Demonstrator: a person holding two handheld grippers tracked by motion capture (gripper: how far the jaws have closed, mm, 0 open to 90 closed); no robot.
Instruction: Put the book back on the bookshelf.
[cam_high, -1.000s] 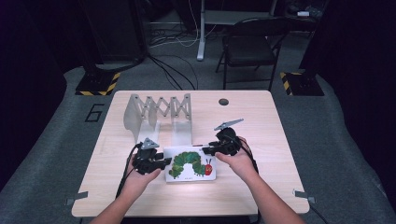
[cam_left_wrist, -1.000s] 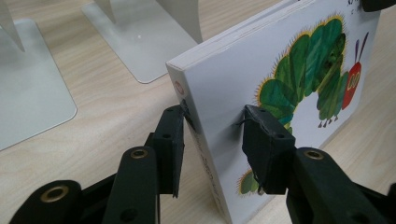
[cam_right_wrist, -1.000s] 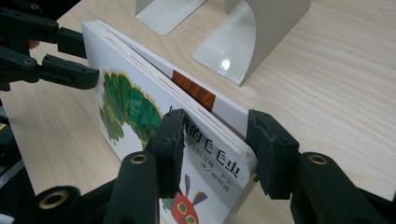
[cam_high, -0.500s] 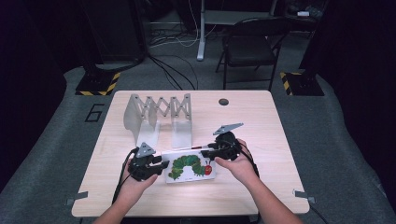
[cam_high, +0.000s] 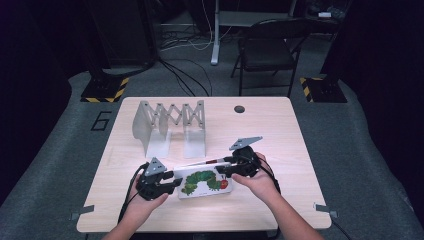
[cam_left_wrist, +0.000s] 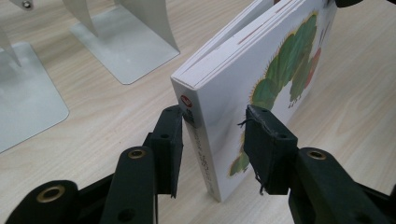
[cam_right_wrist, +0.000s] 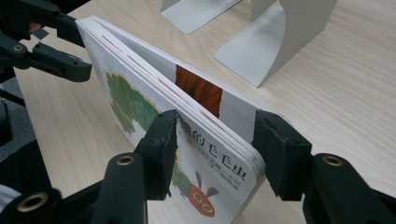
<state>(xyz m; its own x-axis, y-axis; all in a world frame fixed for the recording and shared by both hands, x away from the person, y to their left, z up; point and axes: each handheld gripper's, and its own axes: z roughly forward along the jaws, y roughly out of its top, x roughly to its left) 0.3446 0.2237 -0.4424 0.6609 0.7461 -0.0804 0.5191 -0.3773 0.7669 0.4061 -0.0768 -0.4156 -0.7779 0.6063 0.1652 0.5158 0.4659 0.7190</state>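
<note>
A white board book with a green caterpillar on its cover (cam_high: 205, 181) (cam_left_wrist: 285, 60) (cam_right_wrist: 135, 102) stands tilted on its long edge near the table's front, its pages fanned slightly apart. My left gripper (cam_high: 176, 184) (cam_left_wrist: 215, 140) straddles the spine end. One pad rests by the back cover and the other pad (cam_left_wrist: 264, 144) stands off the front. My right gripper (cam_high: 225, 170) (cam_right_wrist: 215, 140) straddles the opposite end, its far pad (cam_right_wrist: 275, 149) clear of the back cover. Both sets of jaws have just been opening with the book between them. The left gripper (cam_right_wrist: 51, 56) also appears beyond the book.
A grey metal expanding book rack (cam_high: 170, 125) (cam_left_wrist: 126, 42) (cam_right_wrist: 275, 42) stands behind the book at the table's back left. A round dark cap (cam_high: 239, 108) sits in the tabletop at the far edge. A folding chair (cam_high: 270, 50) stands on the floor beyond the table.
The book's far edge has lifted, so it now leans up instead of lying nearly flat. Both hands have drawn slightly toward the table's front edge.
</note>
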